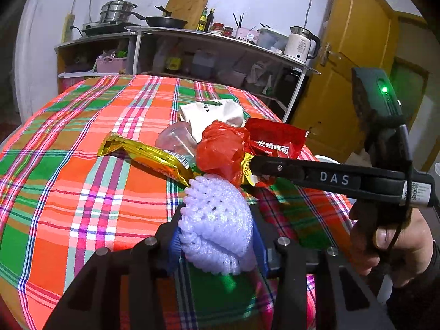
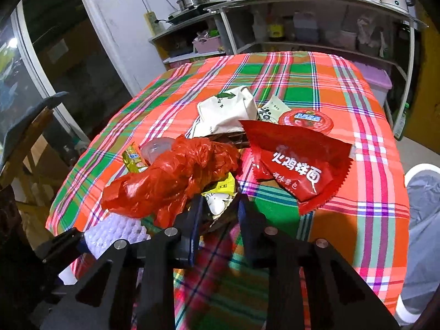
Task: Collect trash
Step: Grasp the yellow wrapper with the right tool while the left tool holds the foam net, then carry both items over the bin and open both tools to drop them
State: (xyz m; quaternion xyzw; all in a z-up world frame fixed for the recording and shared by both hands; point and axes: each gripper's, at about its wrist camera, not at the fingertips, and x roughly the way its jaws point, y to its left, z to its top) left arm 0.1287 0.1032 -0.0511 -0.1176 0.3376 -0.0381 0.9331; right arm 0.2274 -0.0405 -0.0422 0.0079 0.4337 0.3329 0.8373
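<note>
Trash lay heaped mid-table on the plaid cloth. The left gripper was clamped on one white foam fruit net, probably lifting it clear of the pile. The right gripper, entering from three o'clock in the left view, had its jaws nipped on a yellow-and-white sachet beneath one red plastic bag. Two red wrappers, one gold wrapper and one white pack remained, apparently awaiting collection.

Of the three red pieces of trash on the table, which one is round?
The red foil lid, lying flat at the far side of the pile. The red plastic bag is crumpled, and the red noodle sachet is a flat packet with zigzag edges.
</note>
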